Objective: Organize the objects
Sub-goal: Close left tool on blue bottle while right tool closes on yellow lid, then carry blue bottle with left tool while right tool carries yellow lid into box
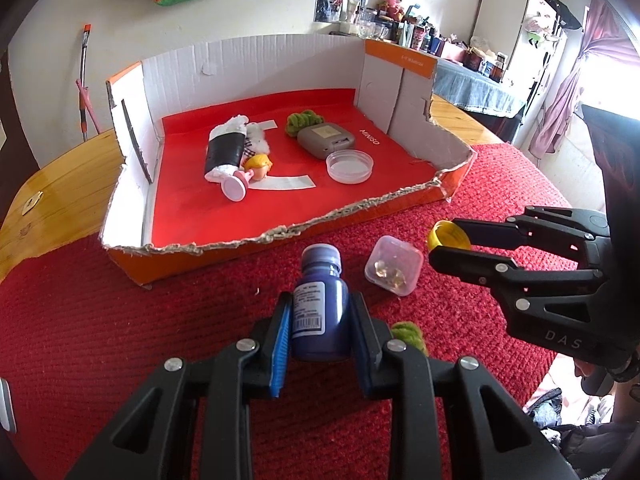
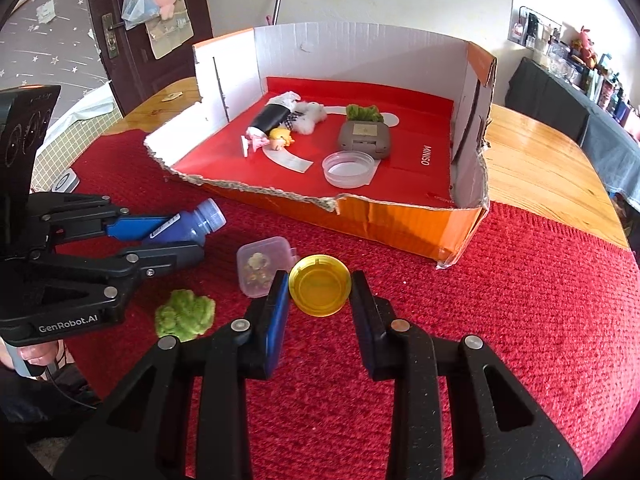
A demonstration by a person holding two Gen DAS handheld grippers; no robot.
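Both grippers are working low over a red mat (image 2: 500, 320) on the tabletop (image 2: 540, 160). Left gripper (image 1: 320, 320) fingers are pinching a blue bottle (image 1: 320, 308) by its body, its cap pointing toward the box (image 1: 132, 160). Right gripper (image 2: 320, 292) fingers are pinching a yellow lid (image 2: 320, 290) by its rim. Between the 2 grippers, a small clear tub (image 2: 262, 268) is lying on the mat, and a green pompom (image 2: 184, 314) is sitting just beside the left gripper. Beyond them, the torn cardboard box is standing with a red liner. Inside it are lying a doll (image 1: 260, 168), a black roll (image 1: 224, 148), a grey case (image 1: 326, 140), a clear lid (image 1: 350, 166) and another green tuft (image 1: 302, 120), touching the case's far edge.
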